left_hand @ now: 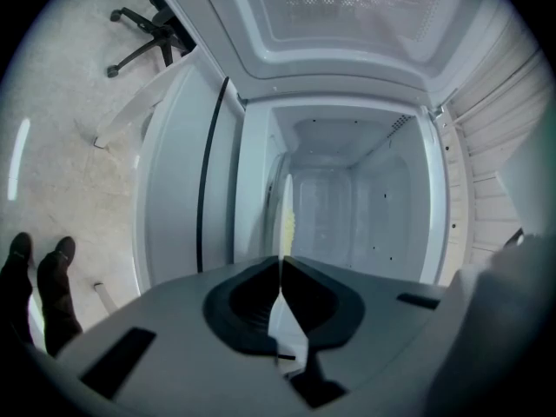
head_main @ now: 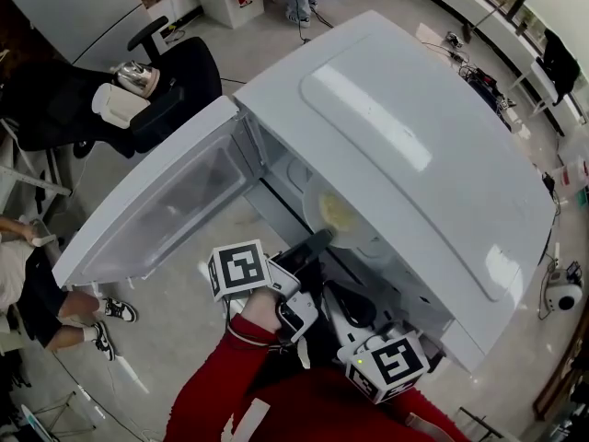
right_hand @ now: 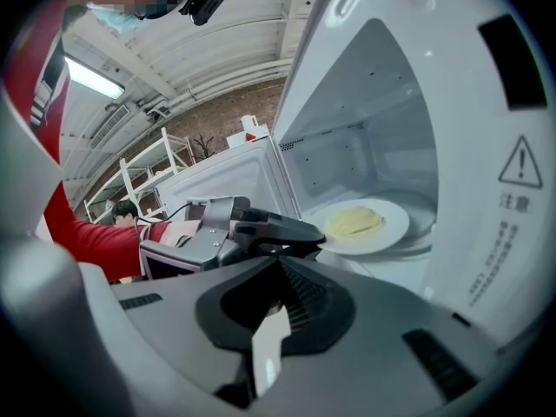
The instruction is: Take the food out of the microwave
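Note:
A white microwave (head_main: 433, 145) stands with its door (head_main: 156, 210) swung open to the left. Just inside its opening sits a white plate (head_main: 354, 233) of pale yellow food (head_main: 333, 214). My left gripper (head_main: 317, 240) reaches into the opening and is shut on the plate's near rim. In the left gripper view the plate (left_hand: 282, 211) shows edge-on between the jaws of the left gripper (left_hand: 280, 263). The right gripper view shows the plate (right_hand: 387, 233), the food (right_hand: 354, 222) and the left gripper (right_hand: 304, 235) at its rim. My right gripper (head_main: 339, 297) (right_hand: 280, 268) hangs shut and empty in front of the opening.
A black office chair (head_main: 175, 81) carrying a metal kettle (head_main: 136, 76) stands beyond the door. A seated person's legs and shoes (head_main: 101, 325) are at the left. Cables and gear lie on the floor at the far right (head_main: 479, 76).

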### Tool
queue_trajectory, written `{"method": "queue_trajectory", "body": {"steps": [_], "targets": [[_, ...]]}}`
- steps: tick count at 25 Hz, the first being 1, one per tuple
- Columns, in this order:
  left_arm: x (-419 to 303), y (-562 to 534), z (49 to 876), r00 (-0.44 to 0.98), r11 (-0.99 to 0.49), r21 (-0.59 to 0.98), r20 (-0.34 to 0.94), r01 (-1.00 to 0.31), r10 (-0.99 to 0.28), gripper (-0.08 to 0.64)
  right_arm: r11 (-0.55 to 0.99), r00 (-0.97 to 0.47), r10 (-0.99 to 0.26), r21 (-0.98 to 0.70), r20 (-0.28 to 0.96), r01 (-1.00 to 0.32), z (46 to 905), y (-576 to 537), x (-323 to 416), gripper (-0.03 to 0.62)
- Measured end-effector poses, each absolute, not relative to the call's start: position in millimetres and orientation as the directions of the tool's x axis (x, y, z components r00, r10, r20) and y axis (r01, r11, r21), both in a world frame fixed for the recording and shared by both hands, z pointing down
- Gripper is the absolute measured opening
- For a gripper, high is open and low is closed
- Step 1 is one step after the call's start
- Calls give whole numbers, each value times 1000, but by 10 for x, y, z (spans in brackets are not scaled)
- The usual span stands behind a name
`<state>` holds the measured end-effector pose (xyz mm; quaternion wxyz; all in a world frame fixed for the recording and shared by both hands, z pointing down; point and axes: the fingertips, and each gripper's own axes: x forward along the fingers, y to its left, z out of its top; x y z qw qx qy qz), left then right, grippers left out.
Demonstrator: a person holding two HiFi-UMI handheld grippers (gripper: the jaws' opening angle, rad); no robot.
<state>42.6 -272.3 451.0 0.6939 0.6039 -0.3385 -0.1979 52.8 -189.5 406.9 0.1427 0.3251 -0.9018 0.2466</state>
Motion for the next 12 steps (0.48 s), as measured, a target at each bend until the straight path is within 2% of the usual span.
{"method": "queue_trajectory", "body": {"steps": [10,12], "targets": [[324,-2519,4453,671,150,984,176,-98,-720,18,704,-774,-480,-345,413,-621,4057,-1811,523,11],[349,-2510,4364,661,123,992,118,-39,-741,18,713,-781,-469,-344,414,-611,4060,-1795,529,11]]}}
